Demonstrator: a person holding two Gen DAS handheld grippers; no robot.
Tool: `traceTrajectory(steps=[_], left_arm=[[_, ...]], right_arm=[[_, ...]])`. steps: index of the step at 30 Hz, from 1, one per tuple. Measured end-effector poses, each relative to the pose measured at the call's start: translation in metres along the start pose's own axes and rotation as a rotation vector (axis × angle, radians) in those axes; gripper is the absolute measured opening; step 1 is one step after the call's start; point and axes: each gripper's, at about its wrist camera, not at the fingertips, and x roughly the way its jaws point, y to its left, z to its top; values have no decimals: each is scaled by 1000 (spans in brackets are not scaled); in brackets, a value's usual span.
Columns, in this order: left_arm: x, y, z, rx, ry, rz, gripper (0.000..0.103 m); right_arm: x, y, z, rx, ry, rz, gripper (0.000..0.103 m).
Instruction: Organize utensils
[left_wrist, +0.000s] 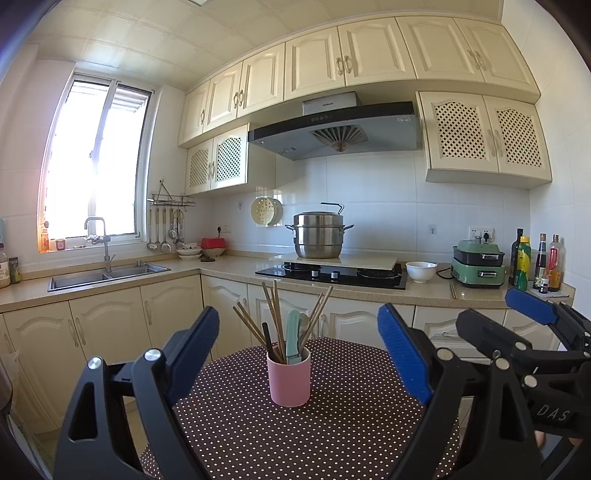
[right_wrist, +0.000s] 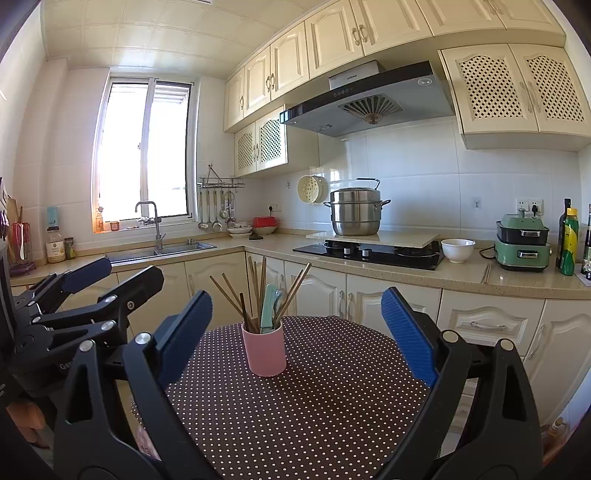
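My left tool and right tool gape empty; at twelve o'clock, the top-heavy pink cup could tip if bumped.

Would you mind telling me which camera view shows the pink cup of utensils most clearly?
The left wrist view: the pink cup stands larger there, nearly centred between the open left gripper fingers. The right wrist view shows the same cup smaller and left of centre, its chopsticks equally unobstructed.
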Motion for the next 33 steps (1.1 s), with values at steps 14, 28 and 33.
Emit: traceTrajectory(steps=[14,28,33], left_arm=[[0,-1,-1,0,1,1,86],[1,2,-4,-4,9,-5,86],[0,2,-3,-5,10,-5,86]], right_arm=[[1,0,-2,2,5,3,91],[3,2,-3,0,11,7,91],[3,3,-3,1,11,8,91]])
